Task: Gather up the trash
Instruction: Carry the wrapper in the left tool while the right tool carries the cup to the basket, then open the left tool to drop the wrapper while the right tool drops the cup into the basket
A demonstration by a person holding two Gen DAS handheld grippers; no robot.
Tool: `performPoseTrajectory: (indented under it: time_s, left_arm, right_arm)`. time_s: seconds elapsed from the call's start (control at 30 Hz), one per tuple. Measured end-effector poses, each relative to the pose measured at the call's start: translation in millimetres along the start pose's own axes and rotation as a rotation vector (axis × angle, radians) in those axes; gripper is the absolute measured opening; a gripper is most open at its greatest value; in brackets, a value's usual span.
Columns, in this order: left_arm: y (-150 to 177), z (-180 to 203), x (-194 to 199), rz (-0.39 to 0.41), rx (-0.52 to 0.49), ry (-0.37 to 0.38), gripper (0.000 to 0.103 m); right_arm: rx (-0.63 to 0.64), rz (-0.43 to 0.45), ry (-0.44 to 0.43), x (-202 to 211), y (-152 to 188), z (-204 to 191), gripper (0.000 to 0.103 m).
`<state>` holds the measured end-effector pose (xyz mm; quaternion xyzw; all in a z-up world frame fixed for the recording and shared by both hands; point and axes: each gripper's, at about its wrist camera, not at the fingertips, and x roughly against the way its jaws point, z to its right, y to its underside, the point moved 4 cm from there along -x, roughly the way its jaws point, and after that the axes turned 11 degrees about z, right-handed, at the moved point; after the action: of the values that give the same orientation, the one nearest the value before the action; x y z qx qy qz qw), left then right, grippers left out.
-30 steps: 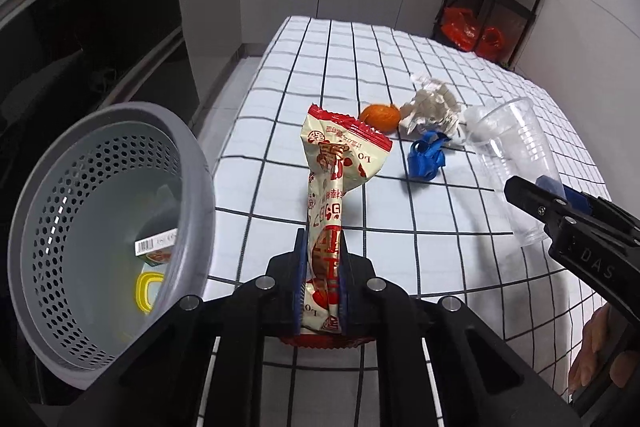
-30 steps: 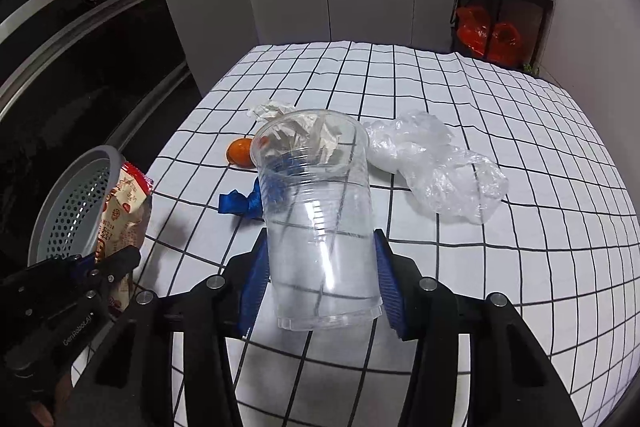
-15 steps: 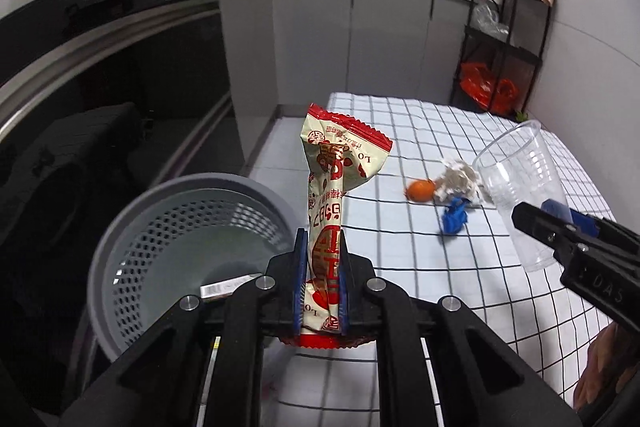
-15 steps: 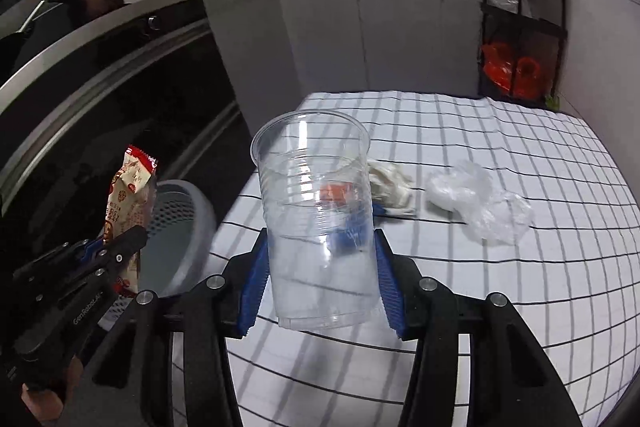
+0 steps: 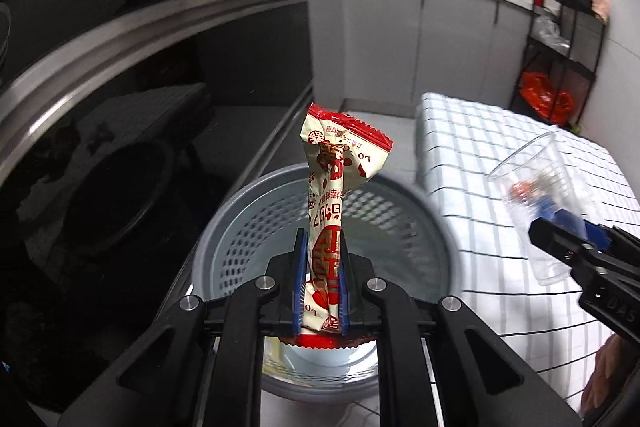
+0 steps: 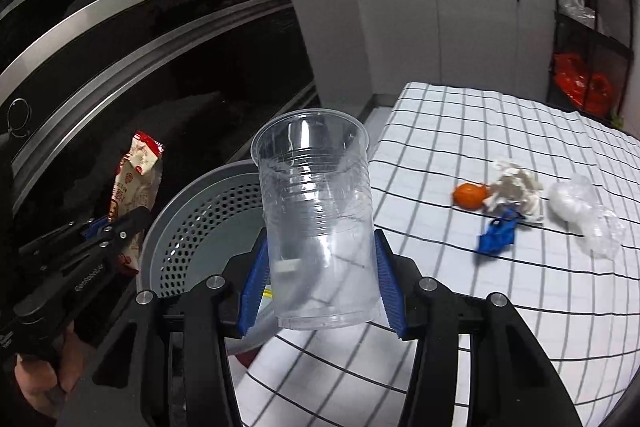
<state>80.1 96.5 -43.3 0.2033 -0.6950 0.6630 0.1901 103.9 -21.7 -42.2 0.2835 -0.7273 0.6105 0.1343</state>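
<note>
My left gripper (image 5: 321, 285) is shut on a red and cream snack wrapper (image 5: 334, 183), which stands upright above the grey perforated bin (image 5: 248, 219). The right gripper (image 6: 320, 287) is shut on a clear plastic cup (image 6: 316, 211), held over the table edge beside the bin (image 6: 200, 223). From the right wrist view the left gripper (image 6: 102, 225) and wrapper (image 6: 134, 187) show at the left, and in the left wrist view the cup (image 5: 536, 203) shows at the right. Several pieces lie on the checked tablecloth (image 6: 460, 139): an orange peel (image 6: 470, 195), a crumpled tissue (image 6: 514, 189), a blue scrap (image 6: 498, 235) and a clear plastic bag (image 6: 584, 211).
A dark oven front (image 6: 140, 67) and grey cabinets (image 6: 400, 35) stand behind the bin. A black rack (image 6: 592, 27) with red bags is at the far right. A white scrap lies in the bin, seen through the cup. A hand (image 6: 38, 379) grips the left tool.
Both grippers have swung left and risen, away from the table middle. The wrapper now hangs over the bin, and the cup has come to the table edge beside it. Both grips are unchanged.
</note>
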Motion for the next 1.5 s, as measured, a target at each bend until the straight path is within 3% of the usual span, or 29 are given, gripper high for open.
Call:
performPoseTrajectory:
  time_s: [0.37,0.83,0.87,0.93,1.07,1.5]
  left_arm:
    - [18.1,-12.2,-15.3,-0.054,0.038,-0.015,0.014]
    - [20.7,-19.8,-22.8,-0.075,0.060,-0.039,0.016]
    - [20.7,-19.8,-22.8,-0.075,0.060,-0.039,0.018]
    - [20.8,-19.5,-21.7,-0.068,0.060,-0.039,0.032]
    - [19.2,-20.5,-17.8,-0.049,0.062,-0.042,0.048]
    - [18.0,-21.9,-16.7,-0.043,0.071,-0.044,0.051]
  right_arm:
    - [0.005,-0.062,-0.084,-40.7,6.0,-33.7,0.050]
    - [-0.019,-0.088,-0.123,-64.0,9.3,-31.3,0.055]
    - [-0.021,-0.084,-0.122,-63.5,8.9,-30.9,0.055]
    - [-0.025,-0.079,-0.124,-61.6,8.5,-30.5,0.068]
    - [-0.025,-0.066,-0.121,-58.1,7.7,-29.4,0.069]
    - [-0.012,-0.060,-0.102,-51.7,10.6,-28.3,0.069]
